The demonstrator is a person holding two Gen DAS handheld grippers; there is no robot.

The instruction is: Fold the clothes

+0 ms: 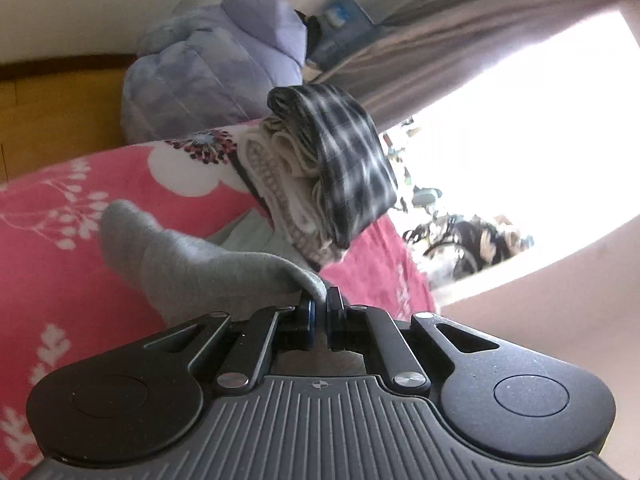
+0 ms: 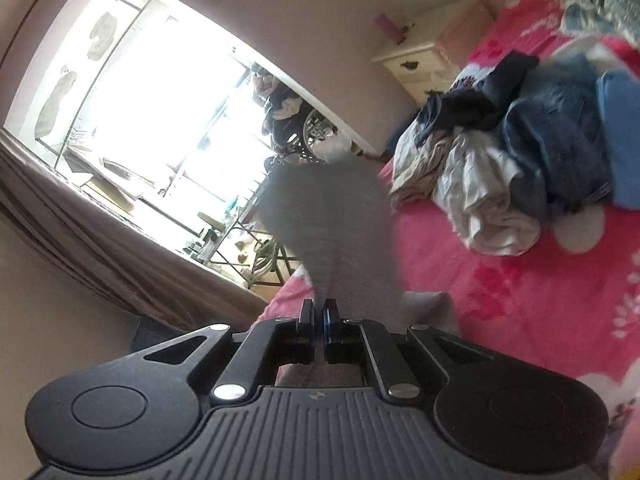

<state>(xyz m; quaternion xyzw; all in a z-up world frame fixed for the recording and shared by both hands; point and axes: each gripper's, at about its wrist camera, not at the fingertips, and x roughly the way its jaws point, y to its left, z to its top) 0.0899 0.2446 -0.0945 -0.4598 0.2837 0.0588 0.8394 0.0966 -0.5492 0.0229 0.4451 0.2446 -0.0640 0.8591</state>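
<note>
Left wrist view: grey knit sock (image 1: 188, 264) at 10 o'clock from the left tool (image 1: 320, 312), one end pinched between its jaws, the rest lying over the pink floral bed cover (image 1: 60, 280). Stack of folded clothes topped by a black-and-white checked garment (image 1: 324, 164) on the bed at 12 o'clock, beyond the sock. Lilac quilted duvet bundle (image 1: 212, 64) at 11 o'clock, behind the stack.

Right wrist view: grey ribbed sock (image 2: 332, 232) at 12 o'clock, clamped in the right tool (image 2: 319, 312). Heap of unfolded denim and pale clothes (image 2: 520, 160) on the bed at 2 o'clock. Cream wooden nightstand (image 2: 432, 52) at 1 o'clock, behind the heap, beside the bed.
</note>
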